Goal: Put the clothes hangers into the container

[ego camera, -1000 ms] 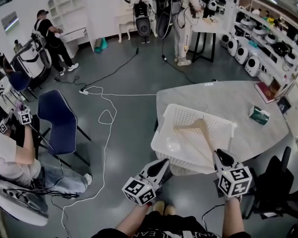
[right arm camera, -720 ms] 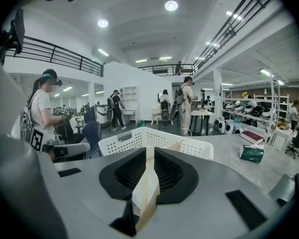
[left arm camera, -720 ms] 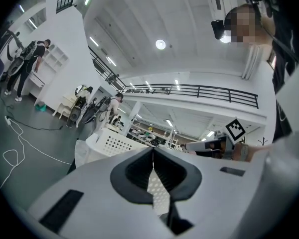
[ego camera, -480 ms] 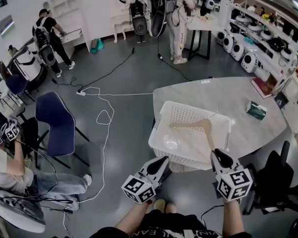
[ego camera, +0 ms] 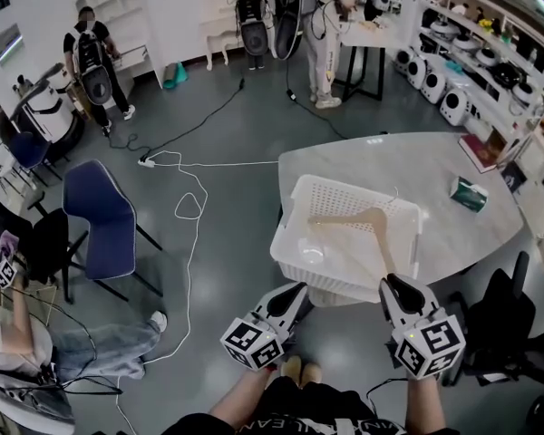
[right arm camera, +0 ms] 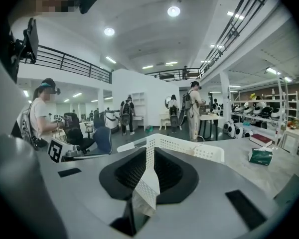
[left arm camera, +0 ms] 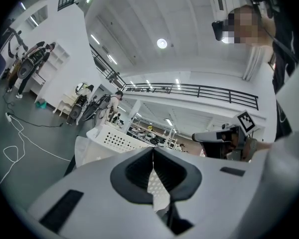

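Nearest us: left gripper [ego camera: 298, 290] and right gripper [ego camera: 388, 284], side by side at the near side of the white container [ego camera: 344, 198], tips about at its near rim. Both pairs of jaws are pressed together at the tips with nothing pinched. Each gripper view shows only container mesh through the slit behind the tips.

The container sits at the near edge of the grey table [ego camera: 417, 166]. Its near-left corner seems to overhang, but we can't be sure.

Inside it, one wooden hanger [ego camera: 367, 220] lies flat on the bottom. It forms a V with the apex toward the far right. One arm runs left across the container; the other runs back toward us and ends just ahead of the right gripper. The thin hook points at the far rim and is barely visible.

Key relation: the hanger is straight ahead of the right gripper, and ahead and to the right of the left one, so the right is nearer.

Further out on the table there's a green box [ego camera: 470, 192]. We see no other hanger.

Our read: placing is done or nearly so. If a nudge is needed, the right gripper goes in along that near arm and must spread its jaws first.
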`<control>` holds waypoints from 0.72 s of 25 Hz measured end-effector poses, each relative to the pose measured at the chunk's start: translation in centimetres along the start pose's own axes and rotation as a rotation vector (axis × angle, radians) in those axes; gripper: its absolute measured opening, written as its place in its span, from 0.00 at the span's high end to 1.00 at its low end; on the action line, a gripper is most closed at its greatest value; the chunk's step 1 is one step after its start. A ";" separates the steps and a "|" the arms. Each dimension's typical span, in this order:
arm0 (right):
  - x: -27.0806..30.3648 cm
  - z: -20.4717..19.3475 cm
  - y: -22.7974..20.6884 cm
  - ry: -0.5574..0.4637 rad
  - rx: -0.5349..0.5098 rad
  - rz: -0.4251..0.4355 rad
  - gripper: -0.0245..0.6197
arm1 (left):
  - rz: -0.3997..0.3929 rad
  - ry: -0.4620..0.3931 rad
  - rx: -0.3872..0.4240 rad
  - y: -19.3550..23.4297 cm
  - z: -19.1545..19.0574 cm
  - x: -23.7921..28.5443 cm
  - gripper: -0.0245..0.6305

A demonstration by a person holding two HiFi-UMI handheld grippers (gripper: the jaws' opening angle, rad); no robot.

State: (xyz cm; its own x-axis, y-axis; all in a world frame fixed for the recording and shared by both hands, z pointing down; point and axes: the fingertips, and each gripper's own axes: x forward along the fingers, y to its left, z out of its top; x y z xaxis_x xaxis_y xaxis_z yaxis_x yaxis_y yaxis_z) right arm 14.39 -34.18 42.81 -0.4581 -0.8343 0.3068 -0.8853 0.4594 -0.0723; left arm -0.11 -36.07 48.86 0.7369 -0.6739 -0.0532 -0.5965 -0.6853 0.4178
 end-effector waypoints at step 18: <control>-0.8 0.6 5.3 -0.051 0.029 0.103 0.86 | 0.019 0.001 0.002 -1.0 -0.1 -1.3 0.95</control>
State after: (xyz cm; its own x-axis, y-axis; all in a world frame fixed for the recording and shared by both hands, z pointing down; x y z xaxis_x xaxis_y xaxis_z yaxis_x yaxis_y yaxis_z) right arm 10.02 -31.28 41.60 -0.5495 -0.7979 0.2476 -0.8350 0.5350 -0.1288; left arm -0.44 -34.51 48.59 0.7258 -0.6864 -0.0447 -0.6110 -0.6732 0.4165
